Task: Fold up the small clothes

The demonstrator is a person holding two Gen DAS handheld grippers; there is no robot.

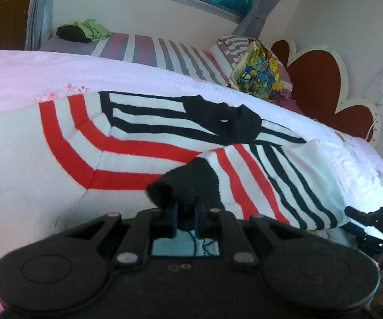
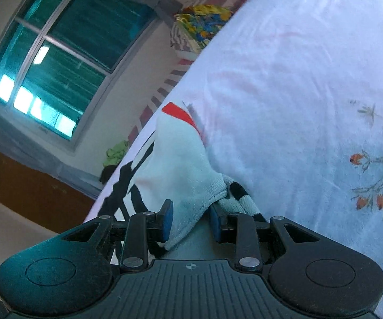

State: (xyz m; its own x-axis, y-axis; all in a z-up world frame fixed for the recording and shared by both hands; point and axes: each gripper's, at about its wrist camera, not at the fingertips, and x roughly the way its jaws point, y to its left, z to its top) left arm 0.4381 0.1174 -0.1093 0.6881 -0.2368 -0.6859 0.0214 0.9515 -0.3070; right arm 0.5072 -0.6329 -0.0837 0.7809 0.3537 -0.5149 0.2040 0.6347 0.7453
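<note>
Knit sweater [image 1: 143,143], white with red and black stripes, lies spread on the bed [image 1: 18,74], its long axis running left to right across the left view. One sleeve is folded over the body, its black cuff [image 1: 181,183] clamped in the left gripper [image 1: 185,214], fingers nearly together. The right gripper [image 2: 191,222] has its blue-padded fingers around a white hem corner; whether they press it is hard to tell. The quilt is soft and floral. The sweater's far edge is cut off behind a fold.
</note>
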